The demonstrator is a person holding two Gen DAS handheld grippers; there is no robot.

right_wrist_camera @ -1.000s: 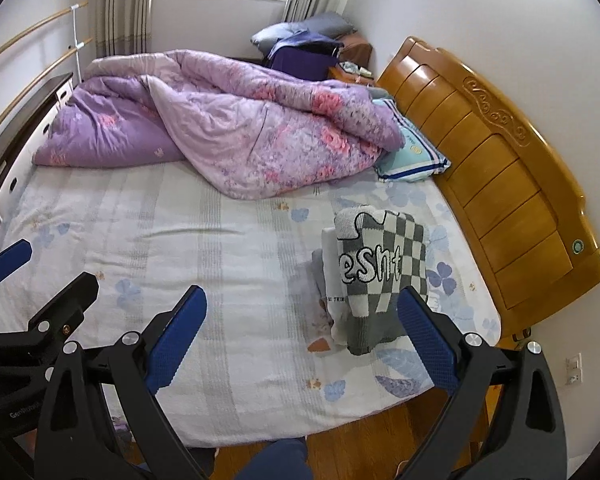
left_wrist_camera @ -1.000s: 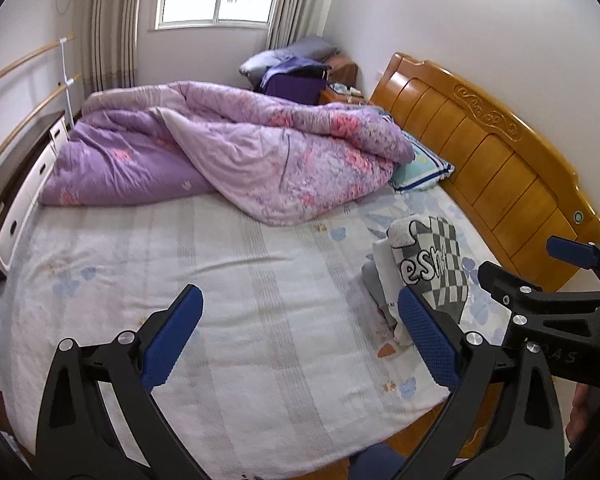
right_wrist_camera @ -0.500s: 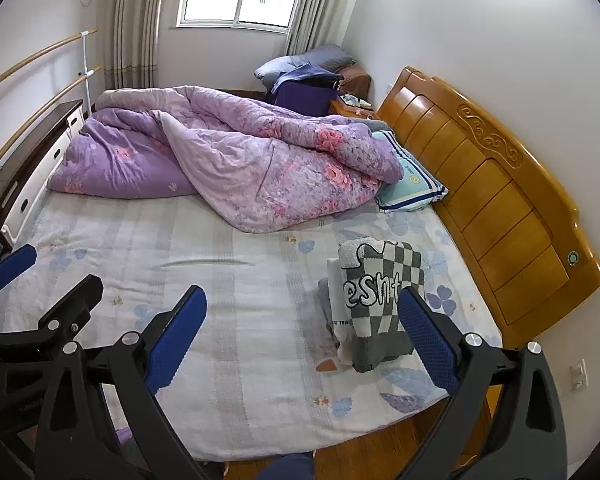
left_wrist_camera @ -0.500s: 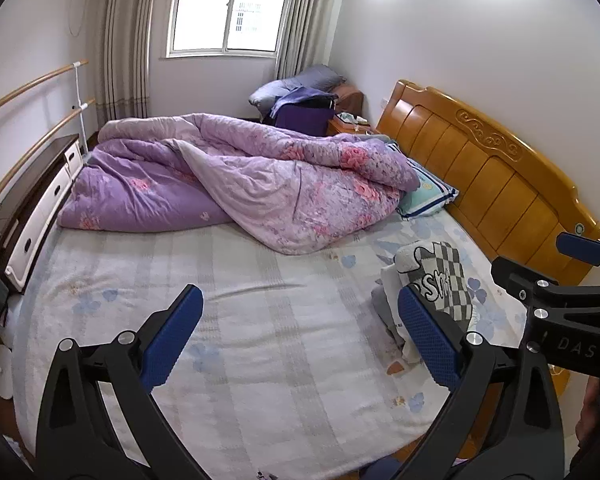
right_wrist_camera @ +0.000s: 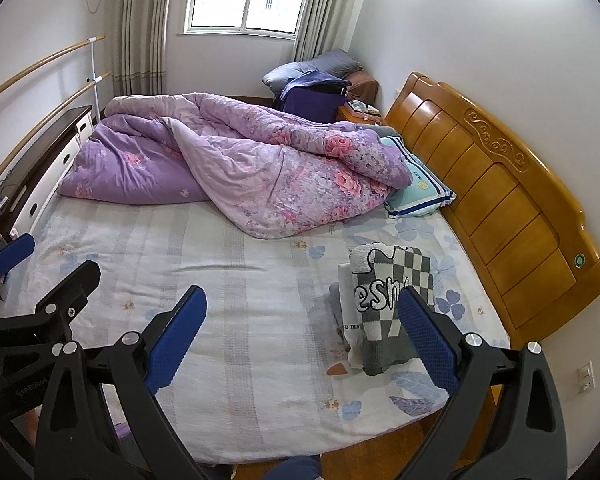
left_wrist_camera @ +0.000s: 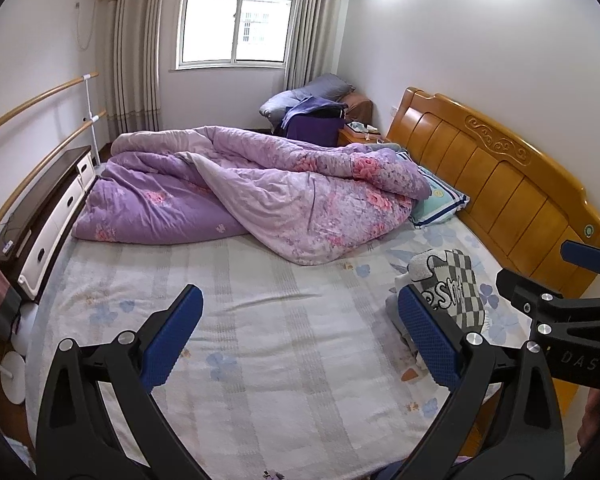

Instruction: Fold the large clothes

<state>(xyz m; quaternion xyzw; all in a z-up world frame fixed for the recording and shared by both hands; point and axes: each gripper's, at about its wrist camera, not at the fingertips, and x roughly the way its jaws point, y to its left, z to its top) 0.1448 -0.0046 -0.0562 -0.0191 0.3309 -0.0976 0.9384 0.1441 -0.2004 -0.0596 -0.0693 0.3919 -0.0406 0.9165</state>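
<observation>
A folded grey-and-white checkered sweater [right_wrist_camera: 388, 296] with large lettering lies on top of a small stack of folded clothes near the bed's right side, close to the headboard; in the left wrist view the sweater [left_wrist_camera: 454, 284] shows at the right. My left gripper [left_wrist_camera: 300, 340] hangs open above the bed's near edge, holding nothing. My right gripper [right_wrist_camera: 302, 340] is open too, empty, back from the stack. The right gripper [left_wrist_camera: 572, 288] shows at the edge of the left wrist view, and the left gripper [right_wrist_camera: 24, 276] at the edge of the right wrist view.
A rumpled purple floral quilt [left_wrist_camera: 260, 188] covers the far half of the bed. A blue-trimmed pillow [right_wrist_camera: 418, 192] lies by the wooden headboard [right_wrist_camera: 500, 184]. A low cabinet [left_wrist_camera: 48, 208] and wall rails run along the left. Bags and cushions [left_wrist_camera: 316, 108] are piled under the window.
Both grippers have pulled back and tilted upward from the bed, so more of the room and window shows. The folded stack has stayed put. Both stay open.
</observation>
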